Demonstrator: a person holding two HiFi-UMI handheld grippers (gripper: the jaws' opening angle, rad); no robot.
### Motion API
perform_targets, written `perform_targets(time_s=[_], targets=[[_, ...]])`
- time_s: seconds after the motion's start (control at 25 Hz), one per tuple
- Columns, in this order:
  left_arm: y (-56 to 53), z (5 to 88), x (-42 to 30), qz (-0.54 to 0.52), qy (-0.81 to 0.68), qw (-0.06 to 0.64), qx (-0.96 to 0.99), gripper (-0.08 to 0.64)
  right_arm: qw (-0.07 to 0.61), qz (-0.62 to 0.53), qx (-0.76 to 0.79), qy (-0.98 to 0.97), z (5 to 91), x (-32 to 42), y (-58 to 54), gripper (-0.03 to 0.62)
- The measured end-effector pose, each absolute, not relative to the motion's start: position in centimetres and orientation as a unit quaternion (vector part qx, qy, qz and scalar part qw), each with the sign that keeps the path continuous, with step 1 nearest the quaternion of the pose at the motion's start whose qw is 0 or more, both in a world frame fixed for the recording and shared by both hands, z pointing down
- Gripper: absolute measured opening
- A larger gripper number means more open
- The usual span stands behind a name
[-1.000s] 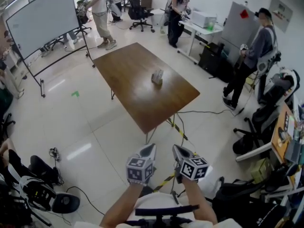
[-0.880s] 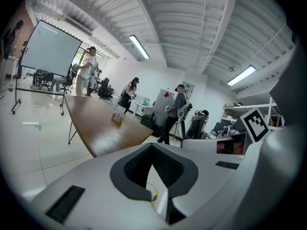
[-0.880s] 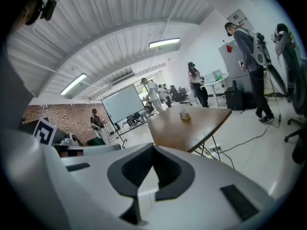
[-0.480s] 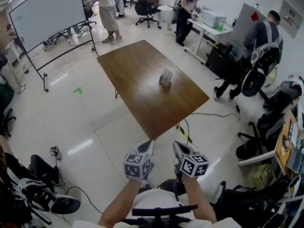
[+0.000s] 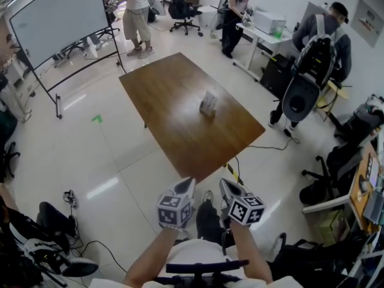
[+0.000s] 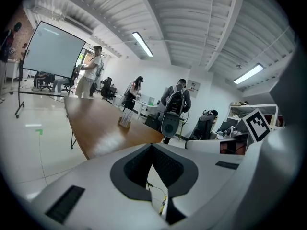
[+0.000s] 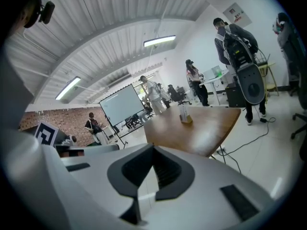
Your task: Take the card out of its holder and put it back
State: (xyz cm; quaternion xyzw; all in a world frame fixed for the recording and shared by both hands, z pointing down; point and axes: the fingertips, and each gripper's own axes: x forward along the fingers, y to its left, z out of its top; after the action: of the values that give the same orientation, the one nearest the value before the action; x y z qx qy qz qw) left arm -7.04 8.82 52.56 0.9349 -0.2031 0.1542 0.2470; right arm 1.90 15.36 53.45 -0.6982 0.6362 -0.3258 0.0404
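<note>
A small clear card holder with a white card point(image 5: 208, 103) stands upright near the middle of the brown wooden table point(image 5: 174, 125), far ahead of both grippers. It also shows as the holder point(image 6: 125, 119) in the left gripper view and the holder point(image 7: 185, 115) in the right gripper view. My left gripper point(image 5: 188, 186) and right gripper point(image 5: 225, 186) hang side by side over the floor, short of the table's near corner. Each is shut with nothing between its jaws, as seen at the left gripper point(image 6: 152, 147) and the right gripper point(image 7: 154, 147).
A rolling whiteboard point(image 5: 57, 14) stands at the far left. A person with a backpack point(image 5: 312, 59) stands right of the table, and others stand at the back by a desk point(image 5: 264, 35). Cables and yellow-black tape point(image 5: 231, 174) lie on the floor; chairs and bags crowd the right.
The table has drawn slightly nearer in the head view. The person at the right has turned away, back to the camera. Both grippers keep their place in the view and stay shut.
</note>
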Motion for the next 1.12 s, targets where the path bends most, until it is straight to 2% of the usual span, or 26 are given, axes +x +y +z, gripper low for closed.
perform_targets(time_s=[1.12], targets=[[-9.1,52.3,5.6,0.162,-0.251,0.243,0.923,-0.005,0.051,-0.328,-0.654,0.680,53.1,15.3,-4.7,0.017]])
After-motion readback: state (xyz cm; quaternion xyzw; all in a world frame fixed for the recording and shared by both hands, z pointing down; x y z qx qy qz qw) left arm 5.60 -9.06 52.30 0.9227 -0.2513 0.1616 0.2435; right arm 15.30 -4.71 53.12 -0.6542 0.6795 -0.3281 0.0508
